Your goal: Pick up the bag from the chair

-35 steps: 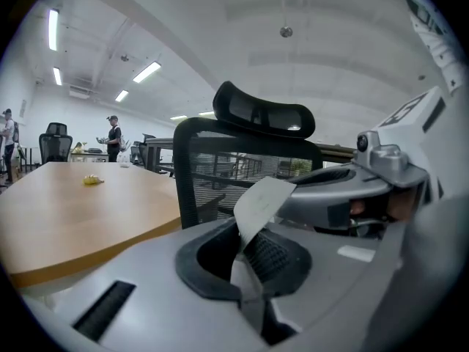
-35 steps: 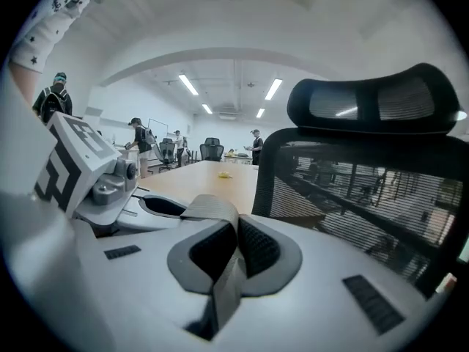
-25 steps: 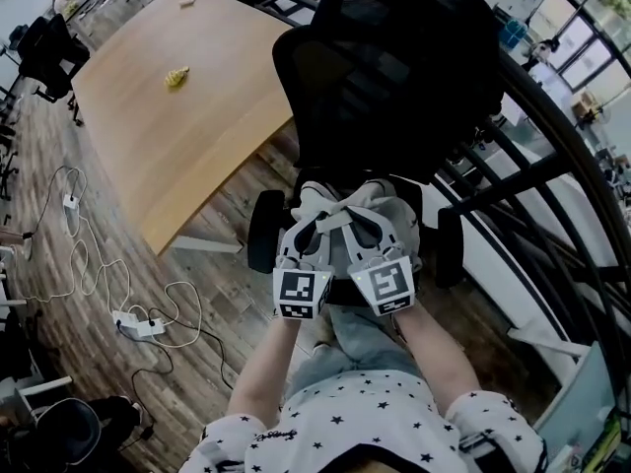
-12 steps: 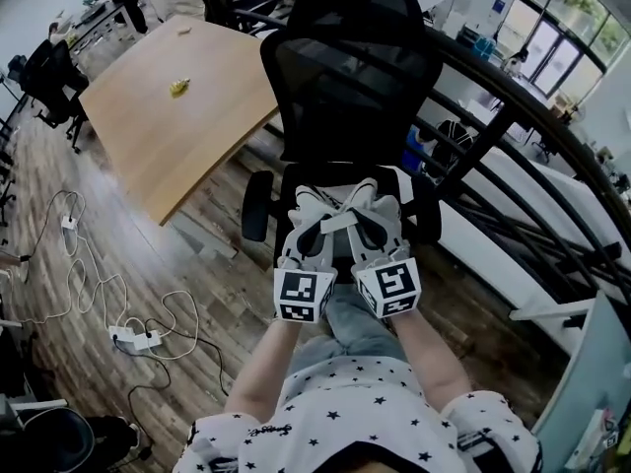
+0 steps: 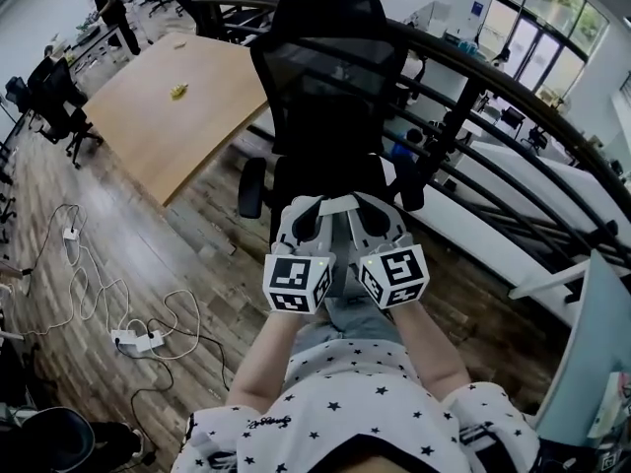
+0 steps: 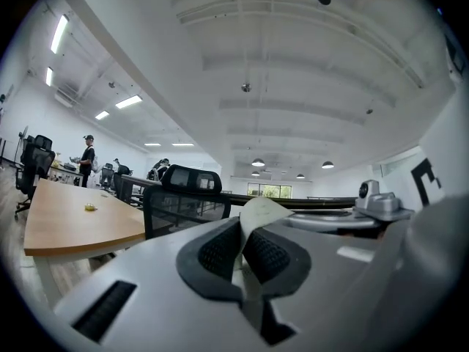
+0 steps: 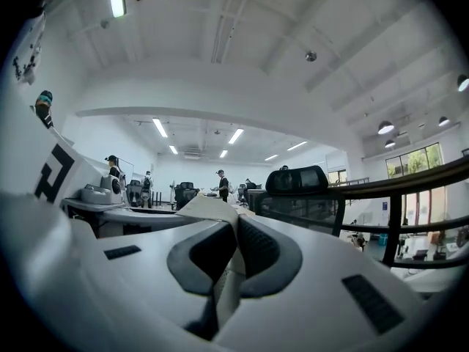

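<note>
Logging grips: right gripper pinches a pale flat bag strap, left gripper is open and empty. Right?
No. The left gripper view shows the left gripper shut on a pale flat bag strap too; the right gripper does pinch one.

White star-print shirt point(image 5: 350, 402), grey hand-held grippers point(image 5: 317, 205) point(image 5: 367, 203)

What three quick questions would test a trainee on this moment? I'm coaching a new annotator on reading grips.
1. True or false: the left tool is open and empty.
2. What does the right tool pinch? A) nothing B) a pale part of the bag C) a bottle
3. On what does the small yellow object lie?

Key: 1 false, it is shut on the bag. 2 B. 3 the wooden table.
</note>
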The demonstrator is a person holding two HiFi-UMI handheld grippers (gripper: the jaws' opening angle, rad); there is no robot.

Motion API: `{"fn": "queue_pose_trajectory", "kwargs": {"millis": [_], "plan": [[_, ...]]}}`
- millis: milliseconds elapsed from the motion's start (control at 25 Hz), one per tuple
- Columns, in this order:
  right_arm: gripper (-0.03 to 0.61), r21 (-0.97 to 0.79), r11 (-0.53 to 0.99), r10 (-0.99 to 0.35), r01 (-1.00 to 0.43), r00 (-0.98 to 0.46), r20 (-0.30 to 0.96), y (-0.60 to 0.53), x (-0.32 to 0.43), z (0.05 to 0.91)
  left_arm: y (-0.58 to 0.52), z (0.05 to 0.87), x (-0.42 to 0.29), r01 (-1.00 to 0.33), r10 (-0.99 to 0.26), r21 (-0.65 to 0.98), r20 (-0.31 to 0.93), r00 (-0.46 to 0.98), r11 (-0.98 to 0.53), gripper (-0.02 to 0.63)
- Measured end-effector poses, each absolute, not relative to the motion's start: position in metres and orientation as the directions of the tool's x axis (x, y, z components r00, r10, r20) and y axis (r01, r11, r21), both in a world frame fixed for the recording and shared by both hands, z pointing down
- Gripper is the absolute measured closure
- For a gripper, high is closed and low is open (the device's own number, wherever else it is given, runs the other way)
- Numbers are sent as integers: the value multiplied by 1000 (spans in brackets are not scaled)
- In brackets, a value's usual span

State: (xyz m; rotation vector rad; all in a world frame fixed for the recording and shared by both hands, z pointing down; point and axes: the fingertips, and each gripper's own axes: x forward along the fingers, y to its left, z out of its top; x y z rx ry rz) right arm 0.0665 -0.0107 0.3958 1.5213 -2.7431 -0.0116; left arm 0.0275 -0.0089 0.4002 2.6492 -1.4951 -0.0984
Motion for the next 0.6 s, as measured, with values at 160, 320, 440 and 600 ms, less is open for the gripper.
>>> {"fn": "queue_pose_trajectory", "kwargs": {"millis": [160,320,440,600], "plan": [[580,-48,521,-852,-852,-523,29,19,72,386,20,387,32,-845,-851,135,19,525,-518,601],[580,-58,529,-845,-847,-532,50,44,72,371,50,368,34,-838,-845,138,18,535,-528,601],[580,-47,555,-829,-831,-557,51,59,66,362,64,359,28,-842,-851,150,17,526,-518,601],[580,-31,573,-818,-819,-573,37,68,58,349,66,349,19,-843,-860,192,0,511,-502,601]]}}
